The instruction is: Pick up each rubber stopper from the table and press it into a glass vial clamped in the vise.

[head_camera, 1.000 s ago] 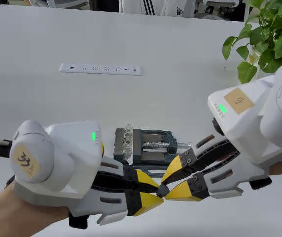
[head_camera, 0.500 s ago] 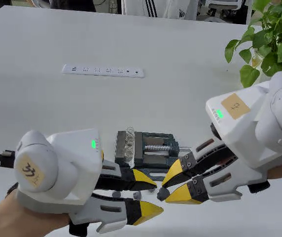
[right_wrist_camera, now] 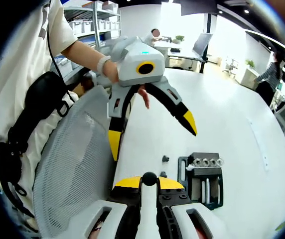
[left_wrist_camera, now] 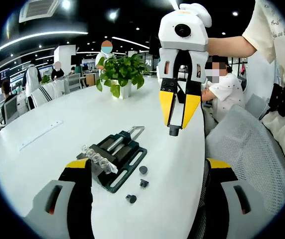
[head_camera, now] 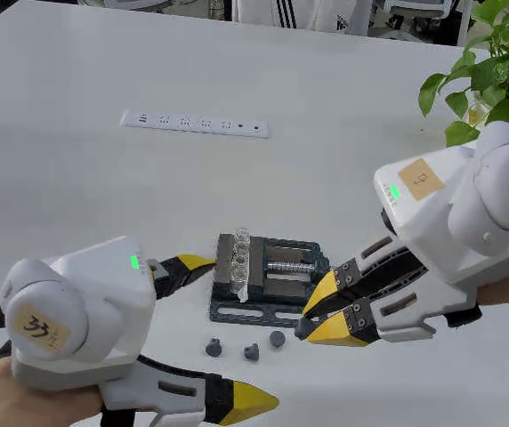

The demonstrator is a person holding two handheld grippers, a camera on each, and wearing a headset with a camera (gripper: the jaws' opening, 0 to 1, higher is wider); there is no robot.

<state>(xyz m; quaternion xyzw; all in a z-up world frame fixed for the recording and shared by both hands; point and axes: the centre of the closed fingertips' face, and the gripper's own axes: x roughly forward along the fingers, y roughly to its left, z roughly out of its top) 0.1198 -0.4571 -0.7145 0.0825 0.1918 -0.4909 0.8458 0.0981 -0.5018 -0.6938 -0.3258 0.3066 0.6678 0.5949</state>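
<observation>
**benchrat:** Starting from your left: your left gripper has its jaws spread wide with nothing in them. One tip is up by the left end of the vise and the other is well out in front of it. On the table just in front of the vise there are three loose stoppers in a little row, close to the base but not touching it.

**vialguy:** Those can wait imo. The one that matters is the rubber stopper pinched in your right gripper. The jaws are closed on it, and you can see the dark knob right at the tips in the right gripper view. It's sitting off the vise's front right corner, just beside the base.

**benchrat:** So your target is back and to the left of it. The vials stand upright, clamped toward the vise's left end, in a row of four running front to back away from you. The mouths look open from the right gripper view, but I can't swear to it.

**vialguy:** My guess is your right hand does this one, since it's nearer and already loaded. Carry the stopper across the vise, get it over one mouth, then push straight down along the vial's axis. If you come in tilted, I'd bet it cocks or knocks the glass next door.
</observation>
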